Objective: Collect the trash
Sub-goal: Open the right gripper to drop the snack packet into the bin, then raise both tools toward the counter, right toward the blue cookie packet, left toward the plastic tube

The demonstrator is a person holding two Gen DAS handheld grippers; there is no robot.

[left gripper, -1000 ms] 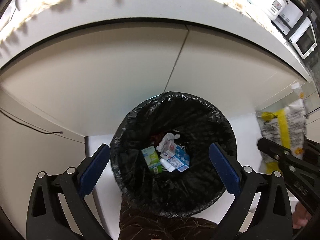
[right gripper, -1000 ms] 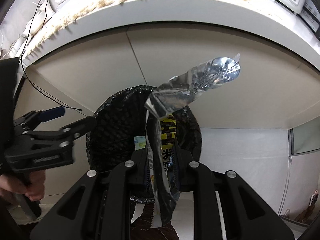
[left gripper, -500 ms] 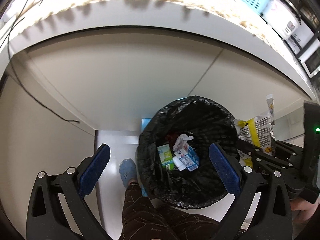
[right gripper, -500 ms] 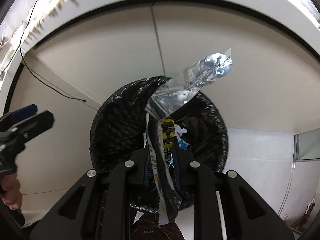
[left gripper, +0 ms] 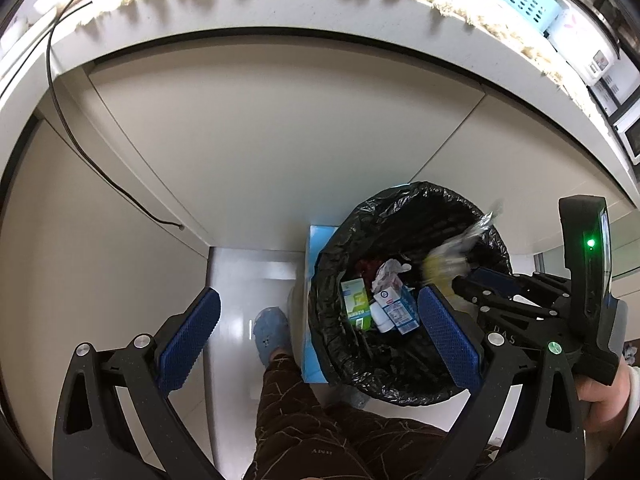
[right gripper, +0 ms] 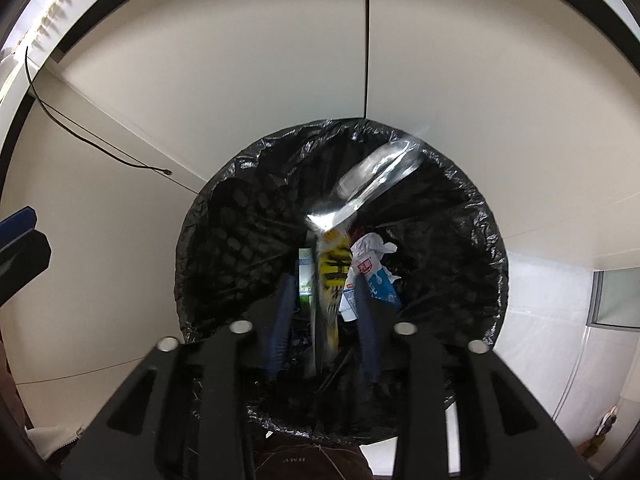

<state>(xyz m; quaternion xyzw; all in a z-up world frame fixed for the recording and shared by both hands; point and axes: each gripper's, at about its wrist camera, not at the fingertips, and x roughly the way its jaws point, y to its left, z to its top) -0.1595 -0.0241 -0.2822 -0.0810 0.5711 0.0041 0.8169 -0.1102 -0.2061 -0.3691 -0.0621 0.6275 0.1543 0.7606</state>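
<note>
The landmark is the round bin lined with a black plastic bag (right gripper: 472, 216), which stands on the floor in front of the cream cabinet doors (left gripper: 280, 140) under the counter (left gripper: 280, 4). The task's thing, a long foil snack wrapper, yellow printed outside and silver inside (right gripper: 332, 276), is located above the bin's mouth, within its rim as seen from the right wrist view.

The right gripper (right gripper: 324, 312) is pointed steeply down into the bin. Its fingers have just been opening, and the wrapper is seen between them. The blue pads (right gripper: 280, 312) are set apart from the wrapper on both sides, so the wrapper is judged to be released, not grasped; motion blur on it fits a fall. The wrapper's long axis runs nearly straight away from the fingers, the printed end near the pads and the silver end toward the far rim of the bin.

The left gripper (left gripper: 320, 332) is held to the left of the bin, its fingers spread wide and nothing held. The right gripper is the nearer to the wrapper.

Below the wrapper, on the bin's bottom, a green and white carton (left gripper: 355, 300), a blue and white carton (left gripper: 396, 304) and crumpled white paper (left gripper: 390, 270) are seen.

A clear drop is judged likely, provided the silver end does not catch on the far rim.
</note>
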